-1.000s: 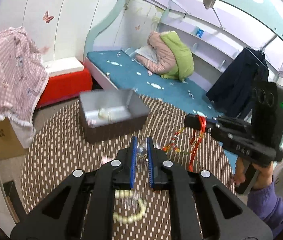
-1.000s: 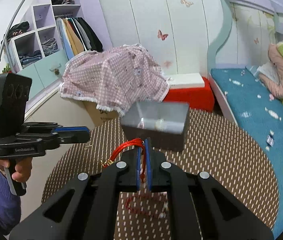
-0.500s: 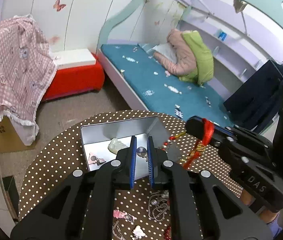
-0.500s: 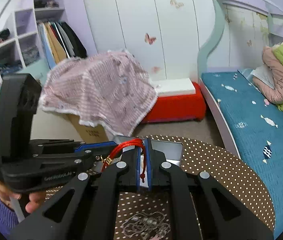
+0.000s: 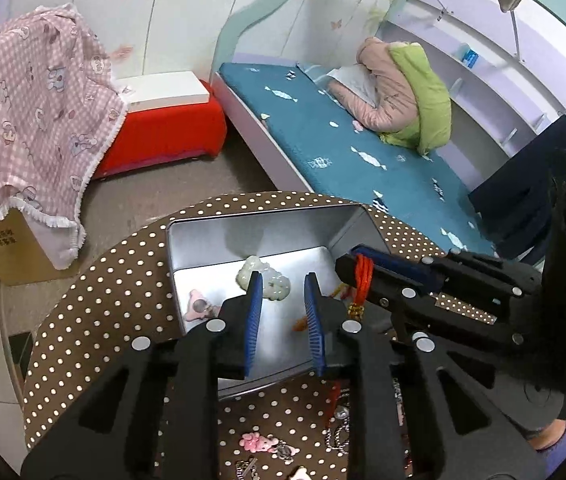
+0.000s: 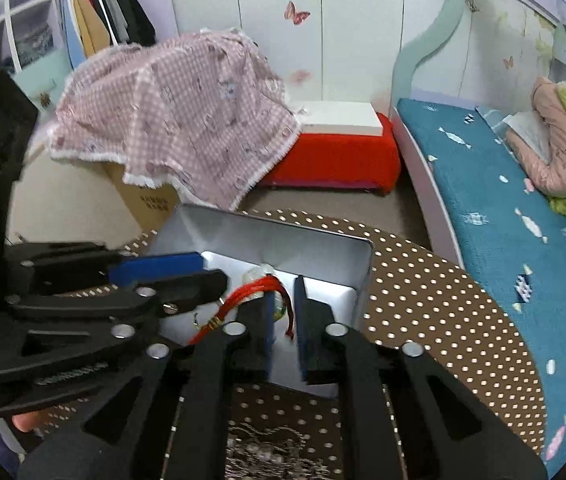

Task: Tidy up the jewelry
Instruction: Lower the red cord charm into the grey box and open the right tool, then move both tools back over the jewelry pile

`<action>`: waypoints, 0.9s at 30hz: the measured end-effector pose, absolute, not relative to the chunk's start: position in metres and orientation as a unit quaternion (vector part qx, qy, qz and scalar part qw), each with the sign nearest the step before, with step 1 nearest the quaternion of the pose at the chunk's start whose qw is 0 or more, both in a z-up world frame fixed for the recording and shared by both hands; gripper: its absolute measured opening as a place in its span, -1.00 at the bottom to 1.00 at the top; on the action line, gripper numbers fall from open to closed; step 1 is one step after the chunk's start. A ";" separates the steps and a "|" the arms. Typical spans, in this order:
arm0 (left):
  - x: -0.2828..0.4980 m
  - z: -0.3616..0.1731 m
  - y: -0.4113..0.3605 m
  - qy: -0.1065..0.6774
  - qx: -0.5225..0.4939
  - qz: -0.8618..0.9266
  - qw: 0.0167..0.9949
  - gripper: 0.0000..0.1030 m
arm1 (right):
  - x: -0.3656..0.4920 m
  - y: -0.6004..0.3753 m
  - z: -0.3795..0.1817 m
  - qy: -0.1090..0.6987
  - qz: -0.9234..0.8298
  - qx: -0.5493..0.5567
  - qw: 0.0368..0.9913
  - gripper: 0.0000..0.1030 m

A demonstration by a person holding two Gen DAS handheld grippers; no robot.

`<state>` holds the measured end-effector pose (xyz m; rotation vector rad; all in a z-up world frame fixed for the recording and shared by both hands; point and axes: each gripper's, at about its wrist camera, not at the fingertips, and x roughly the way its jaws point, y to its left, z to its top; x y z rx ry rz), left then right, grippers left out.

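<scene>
An open silver tin (image 5: 259,214) stands on the brown dotted table (image 5: 103,300), with a pale green jade piece (image 5: 263,280) and a small pink charm (image 5: 197,308) inside. Above it hangs my left gripper (image 5: 283,312), its jaws opening, and I see nothing between the blue pads. From the right, my right gripper (image 5: 353,270) reaches over the tin's edge. In the right wrist view the jaws of my right gripper (image 6: 285,320) are opening too. A red cord bracelet (image 6: 251,292) drapes over its left finger, one end dangling in the gap. The pads do not press on it.
Loose pieces lie on the table near me: a pink charm (image 5: 257,442), chains (image 5: 339,432) and a pearl strand (image 6: 259,448). Beyond the table are a red stool (image 5: 163,132), a cloth-covered carton (image 5: 23,120) and a blue bed (image 5: 343,152).
Both grippers have moved forward and down over the tin and their jaws have parted. The small clear bead that the left pads held is gone from between them.
</scene>
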<state>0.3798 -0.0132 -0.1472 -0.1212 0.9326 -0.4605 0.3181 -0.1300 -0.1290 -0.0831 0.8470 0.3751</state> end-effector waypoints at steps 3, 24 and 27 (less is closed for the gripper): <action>0.376 -0.146 -0.008 0.445 -0.060 -0.215 0.867 -0.47 | 0.320 -0.131 -0.132 0.426 0.170 -0.059 0.887 -0.29; 0.227 -0.135 0.047 0.388 -0.009 -0.169 0.906 0.30 | 0.201 -0.164 -0.113 0.372 0.194 -0.061 0.906 0.11; 0.208 -0.153 0.050 0.411 -0.010 -0.162 0.897 0.30 | 0.182 -0.173 -0.127 0.378 0.188 -0.054 0.905 0.11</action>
